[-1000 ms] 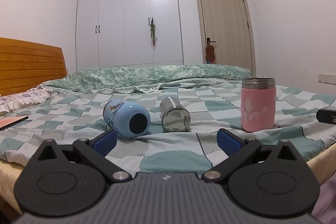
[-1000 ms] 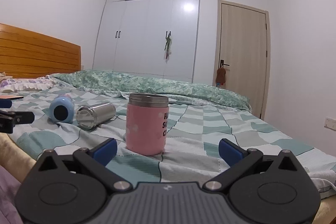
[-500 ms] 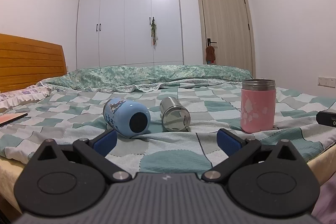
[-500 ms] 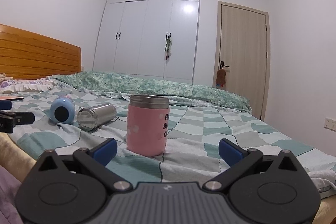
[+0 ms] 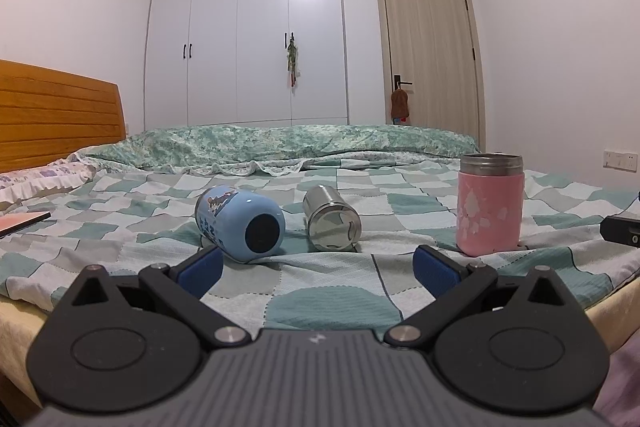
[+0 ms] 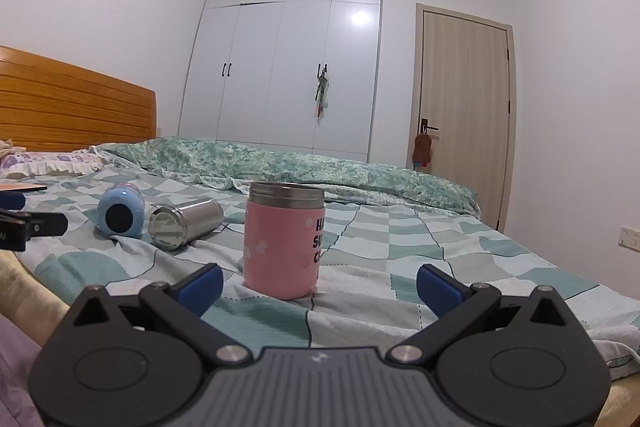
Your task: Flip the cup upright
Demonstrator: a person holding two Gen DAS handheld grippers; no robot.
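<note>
The blue cup (image 5: 239, 225) is lying on its side on the bed (image 5: 332, 291), base facing near, just left of the steel cup (image 5: 331, 223), also lying down. The pink cup (image 5: 489, 204) is standing upright farther right. The left gripper (image 5: 318, 267) and right gripper (image 6: 319, 283) are hovering released, holding nothing.

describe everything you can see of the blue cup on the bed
The blue cup is a glossy light-blue cylinder with a cartoon print on its side. It lies tipped over on the checked bedspread, its dark round end facing the cameras. It rests left of the steel cup, apart from it; no gripper touches it.
</note>
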